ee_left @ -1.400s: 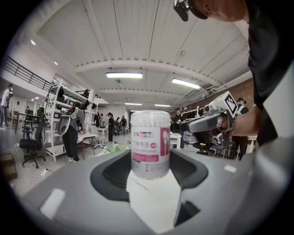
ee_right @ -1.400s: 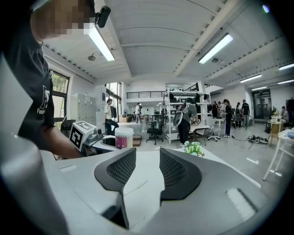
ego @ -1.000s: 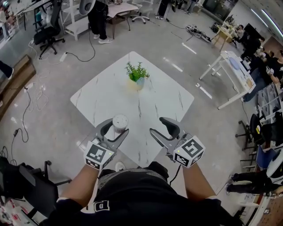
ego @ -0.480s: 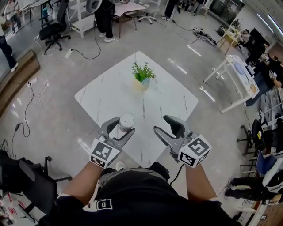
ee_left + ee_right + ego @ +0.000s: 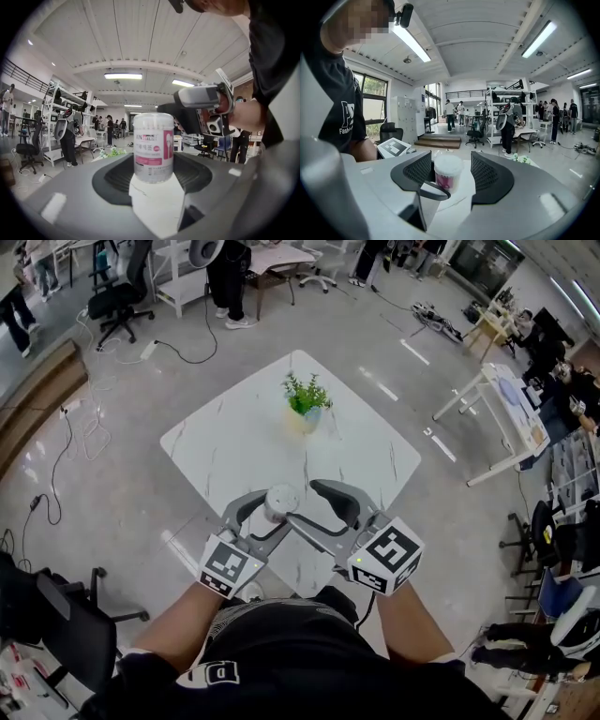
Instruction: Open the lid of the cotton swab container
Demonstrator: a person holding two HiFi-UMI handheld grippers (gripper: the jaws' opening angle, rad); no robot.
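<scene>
Head view: the cotton swab container (image 5: 280, 504) stands upright near the 6 o'clock corner of the white marble table (image 5: 234, 442), with a small potted plant (image 5: 304, 397) at its 12 o'clock. The left gripper (image 5: 265, 521) reaches in from 7 o'clock and the right gripper (image 5: 302, 504) from 4 o'clock, so 1 can steady the body while the other works the top.

Left gripper view: the 2 jaws look closed against the container's sides, low on its labelled wall. Its long axis runs 6 to 12 o'clock, with the lid (image 5: 153, 120) at the 12 o'clock end, left free.

Right gripper view: the jaws are apart and have just been opening. The container's lidded top sits between them with a gap on each side, probably lined up for a grip on the lid.
</scene>
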